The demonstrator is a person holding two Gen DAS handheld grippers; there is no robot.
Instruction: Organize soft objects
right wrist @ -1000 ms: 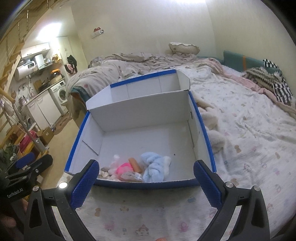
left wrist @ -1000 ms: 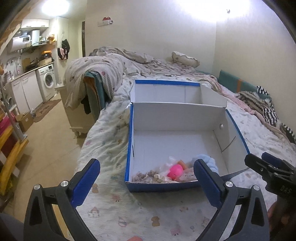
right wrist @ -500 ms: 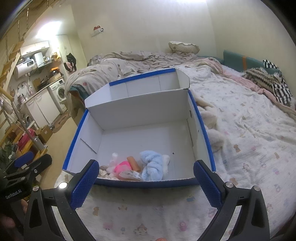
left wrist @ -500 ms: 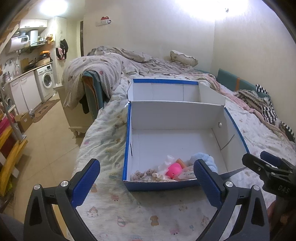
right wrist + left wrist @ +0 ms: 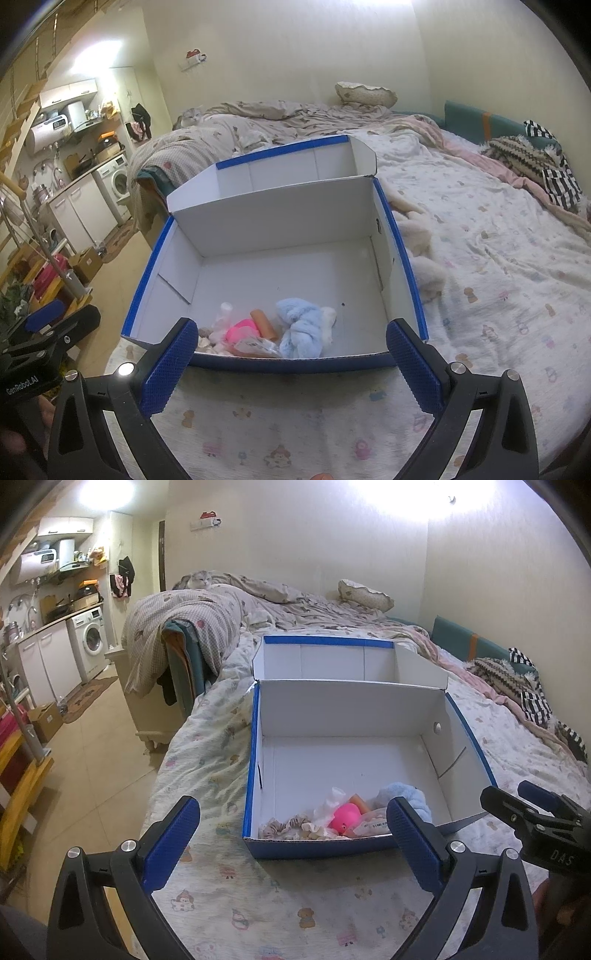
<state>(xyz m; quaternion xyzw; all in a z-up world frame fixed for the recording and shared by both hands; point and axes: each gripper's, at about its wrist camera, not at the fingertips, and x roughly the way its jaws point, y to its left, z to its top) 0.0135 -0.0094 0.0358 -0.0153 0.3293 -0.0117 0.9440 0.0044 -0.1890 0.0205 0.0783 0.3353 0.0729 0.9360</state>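
Now box (image 5: 255, 746) nearer, jaws unchanged, both spread

Both views ride low over the near end of the bed (image 5: 207, 746), each looking forward between its own wide-spread blue fingers toward the far wall. The left wrist view sits to the left, facing the open box (image 5: 255, 760) squarely, with the kitchen floor down its left edge. The right wrist view stands nearer the box (image 5: 402, 258) and angled slightly leftward (more bedding fills its right side). They share the box, its small heap of soft things, the rumpled bedding, and each catches the other tool at its edge.
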